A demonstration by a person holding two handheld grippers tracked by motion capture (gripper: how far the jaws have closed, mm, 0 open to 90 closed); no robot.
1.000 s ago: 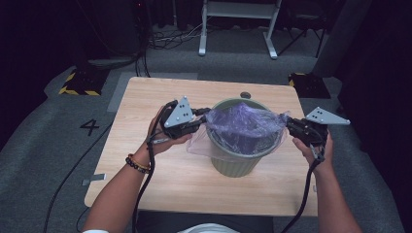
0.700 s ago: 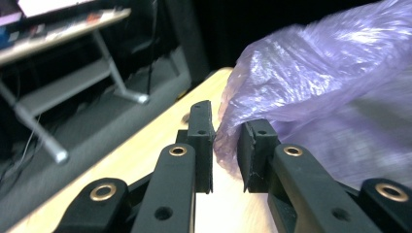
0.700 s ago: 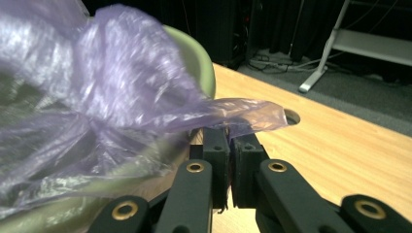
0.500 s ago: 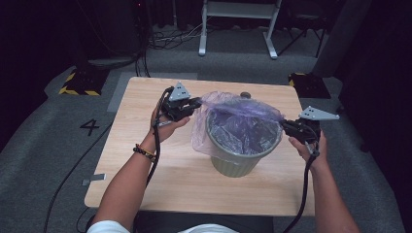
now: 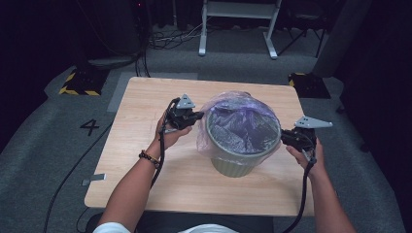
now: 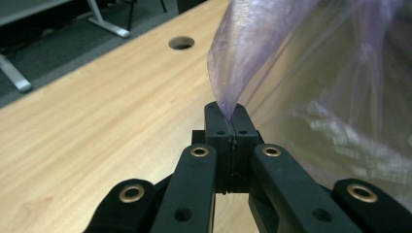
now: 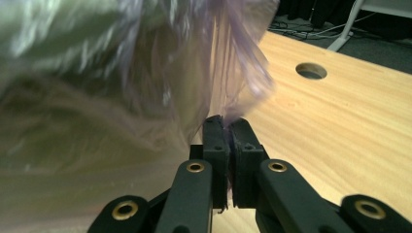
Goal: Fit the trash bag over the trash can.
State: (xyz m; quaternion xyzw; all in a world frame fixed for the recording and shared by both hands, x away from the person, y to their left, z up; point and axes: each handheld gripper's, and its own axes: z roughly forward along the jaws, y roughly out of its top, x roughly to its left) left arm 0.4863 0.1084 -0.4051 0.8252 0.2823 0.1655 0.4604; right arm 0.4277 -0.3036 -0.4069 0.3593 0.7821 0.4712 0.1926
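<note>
A wooden table [image 5: 145,145] stands on grey carpet [image 5: 43,145], white frame legs [image 5: 238,29] behind.

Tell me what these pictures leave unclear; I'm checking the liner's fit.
- Green ribbed plastic bin: its far wall, high view, hidden behind its near side.
- Translucent purple plastic bag: its bottom, high view, lost in folds.
- Bin's rim, right gripper view: blurred behind the film.

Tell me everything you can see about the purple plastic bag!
The purple plastic bag is thin, see-through and crinkly, a liner inside the green ribbed bin on the wooden table. Its open top is stretched wide over the bin's rim, with loose film draping down the outside. The left gripper pinches one edge tight between its shut jaws, and the right gripper pinches the opposite edge, pulling the film into little peaks.
</note>
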